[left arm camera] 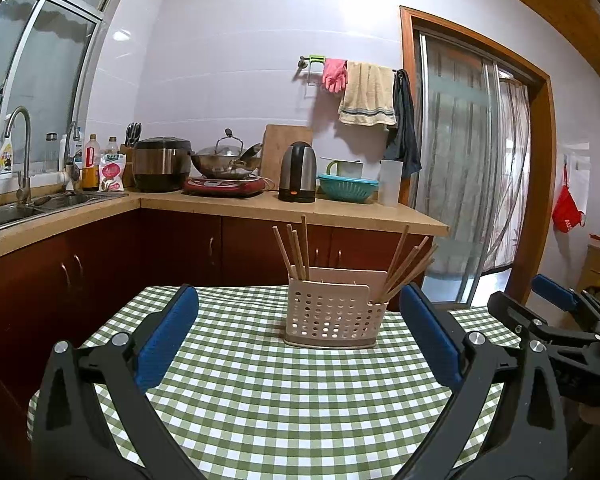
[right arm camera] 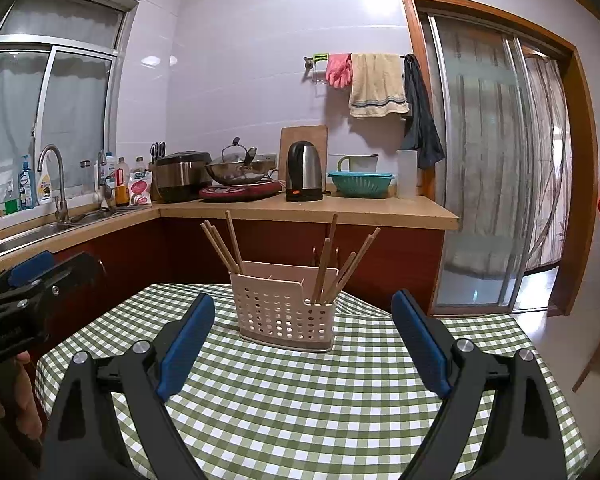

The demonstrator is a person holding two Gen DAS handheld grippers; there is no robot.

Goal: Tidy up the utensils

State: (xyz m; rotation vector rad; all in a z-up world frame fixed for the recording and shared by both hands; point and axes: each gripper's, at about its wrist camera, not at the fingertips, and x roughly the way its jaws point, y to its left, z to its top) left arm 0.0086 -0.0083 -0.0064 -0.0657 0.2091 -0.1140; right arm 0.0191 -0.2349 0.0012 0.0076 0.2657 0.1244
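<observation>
A cream perforated utensil holder (left arm camera: 331,312) (right arm camera: 286,314) stands upright on the green checked tablecloth (left arm camera: 284,396) (right arm camera: 312,400), toward the table's far edge. Several wooden chopsticks (left arm camera: 296,246) (right arm camera: 220,242) lean in its left compartment and several more (left arm camera: 406,266) (right arm camera: 340,266) in its right one. My left gripper (left arm camera: 300,304) is open and empty, short of the holder. My right gripper (right arm camera: 304,312) is open and empty too, also short of it. Each gripper shows at the edge of the other's view.
Behind the table runs a kitchen counter (left arm camera: 284,206) with a sink (left arm camera: 4,214), rice cooker (left arm camera: 162,168), wok (left arm camera: 226,162), kettle (left arm camera: 298,176), green colander (left arm camera: 348,186). A sliding glass door (right arm camera: 496,168) is on the right. A person's hand (right arm camera: 24,400) shows at left.
</observation>
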